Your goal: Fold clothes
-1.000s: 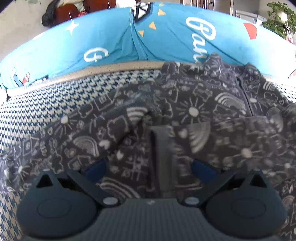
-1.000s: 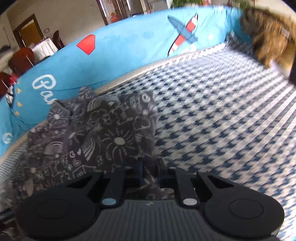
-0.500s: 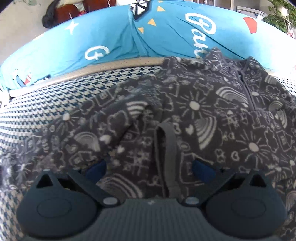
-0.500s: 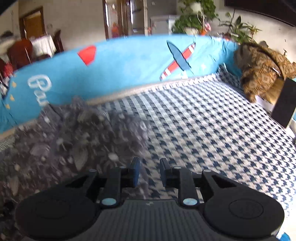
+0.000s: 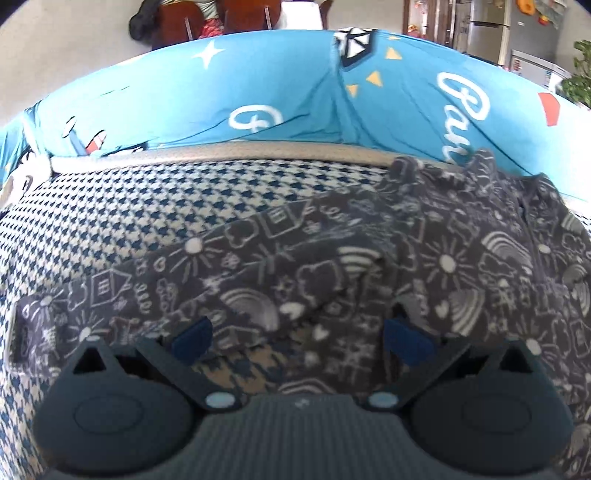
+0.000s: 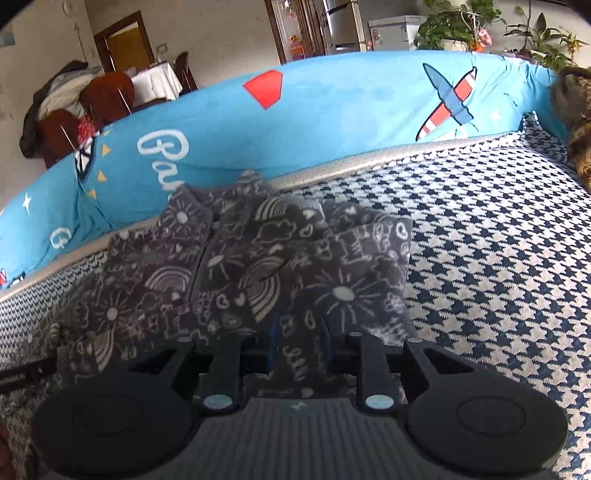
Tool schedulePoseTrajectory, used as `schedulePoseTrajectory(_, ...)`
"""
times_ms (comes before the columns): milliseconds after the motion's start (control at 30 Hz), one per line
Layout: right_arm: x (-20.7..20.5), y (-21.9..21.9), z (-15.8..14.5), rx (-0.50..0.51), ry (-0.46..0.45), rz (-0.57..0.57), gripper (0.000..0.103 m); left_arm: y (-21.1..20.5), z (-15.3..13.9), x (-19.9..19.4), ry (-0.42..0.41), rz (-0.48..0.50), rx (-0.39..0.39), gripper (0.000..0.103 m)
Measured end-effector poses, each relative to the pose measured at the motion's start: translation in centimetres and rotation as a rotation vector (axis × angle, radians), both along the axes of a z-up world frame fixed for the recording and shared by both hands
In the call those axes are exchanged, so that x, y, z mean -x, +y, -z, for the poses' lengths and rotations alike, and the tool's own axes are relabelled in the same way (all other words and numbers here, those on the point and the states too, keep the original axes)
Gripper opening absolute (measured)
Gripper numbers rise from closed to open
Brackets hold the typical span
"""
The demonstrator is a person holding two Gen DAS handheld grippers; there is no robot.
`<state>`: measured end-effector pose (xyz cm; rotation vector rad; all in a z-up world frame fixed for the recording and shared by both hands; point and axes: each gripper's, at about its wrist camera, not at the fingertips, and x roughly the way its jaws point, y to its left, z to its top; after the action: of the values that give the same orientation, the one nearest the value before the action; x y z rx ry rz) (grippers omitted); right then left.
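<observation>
Left wrist: left gripper (image 5: 297,338) open over jacket (image 5: 424,258); right gripper (image 6: 298,338) pinching jacket fold.

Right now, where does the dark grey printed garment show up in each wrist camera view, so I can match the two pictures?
Left wrist view: the grey printed garment fills the centre and right, with one sleeve reaching to the lower left.
Right wrist view: the garment lies left of centre, above the gripper.
Shared landmark: the white cursive lettering on the blue cushion behind it.

Behind the blue bolster (image 6: 332,107) stood pale walls, a wooden door (image 6: 123,46), brown chairs (image 6: 107,94), and potted plants (image 6: 458,26).
</observation>
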<state>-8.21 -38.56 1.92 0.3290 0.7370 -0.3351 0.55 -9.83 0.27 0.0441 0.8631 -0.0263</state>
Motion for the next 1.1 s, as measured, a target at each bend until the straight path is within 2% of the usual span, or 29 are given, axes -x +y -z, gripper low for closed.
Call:
schedulePoseTrajectory(233, -1.1, 0.5, 2.5, -0.030, 0.132, -0.014, 0.031, 2.5, 0.3, -0.6, 0.035, -0.065, 0.035, 0.103)
schedulePoseTrajectory(333, -1.1, 1.1, 2.5, -0.001, 0.143, -0.018, 0.031, 3.4, 0.6, -0.8, 0.050, -0.091, 0.023, 0.103)
schedulePoseTrajectory(533, -0.9, 2.6, 1.1, -0.012, 0.076, -0.054, 0.031, 5.6, 0.3, -0.5, 0.042, -0.141, 0.024, 0.103)
schedulePoseTrajectory(633, -1.2, 3.9, 0.4, 0.014, 0.038, -0.110, 0.031, 7.0, 0.3, -0.5, 0.047, -0.174, 0.031, 0.103)
schedulePoseTrajectory(700, -1.5, 4.7, 0.2, -0.016, 0.025, -0.156, 0.031, 8.1, 0.4, -0.6, 0.053, -0.204, 0.038, 0.103)
schedulePoseTrajectory(867, -2.3, 7.1, 0.2, -0.054, 0.026, -0.236, 0.032, 10.6, 0.6, -0.4, 0.064, -0.309, 0.016, 0.103)
schedulePoseTrajectory(1100, -3.2, 8.6, 0.7, -0.063, 0.051, -0.266, 0.034, 14.1, 0.6, 0.3, 0.090, -0.455, -0.006, 0.102)
